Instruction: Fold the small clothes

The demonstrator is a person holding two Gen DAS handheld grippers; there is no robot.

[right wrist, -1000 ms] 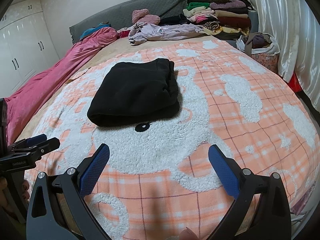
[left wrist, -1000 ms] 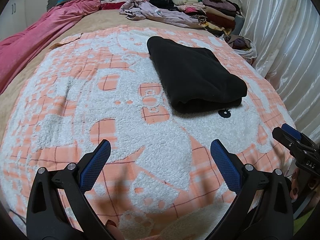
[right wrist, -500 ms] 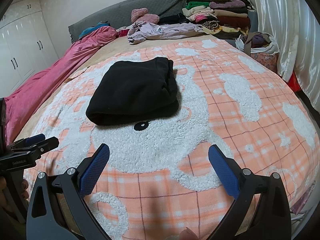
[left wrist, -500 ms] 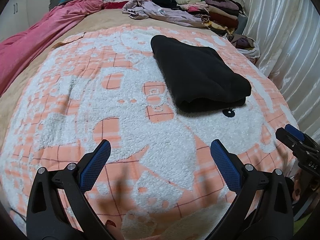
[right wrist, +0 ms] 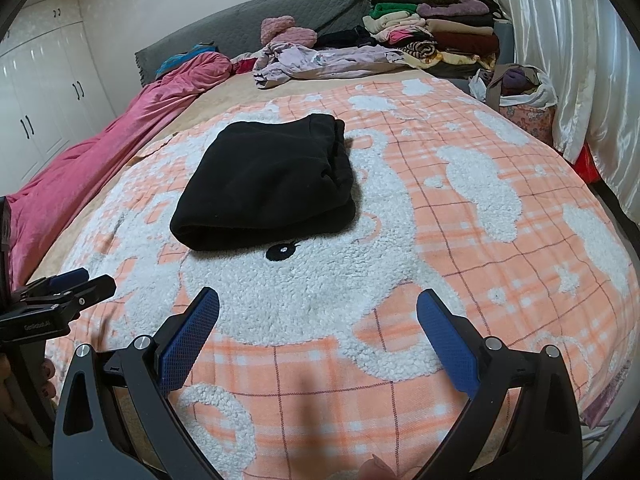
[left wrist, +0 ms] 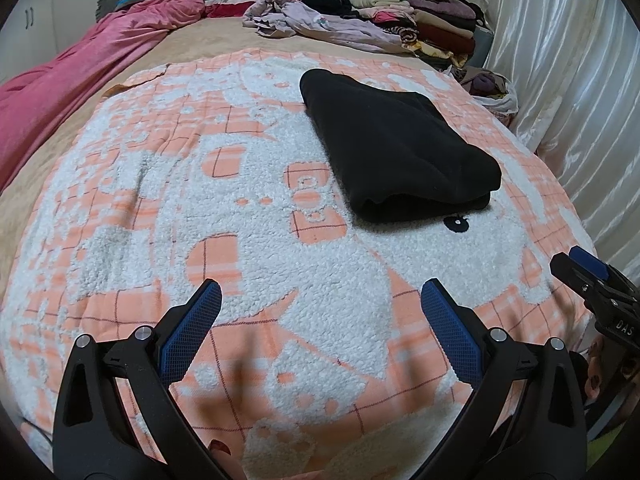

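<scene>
Black garment [left wrist: 396, 148] folded into a thick rectangle, lying on the orange-and-white fleece blanket [left wrist: 168, 208], upper right of centre in my left view, upper left of centre in the right view [right wrist: 268, 184]. Left gripper [left wrist: 320, 312] jaws spread wide, nothing held. Right gripper [right wrist: 318, 308] same, wide apart, empty. Both hover near the blanket's front edge, well apart from the garment.
</scene>
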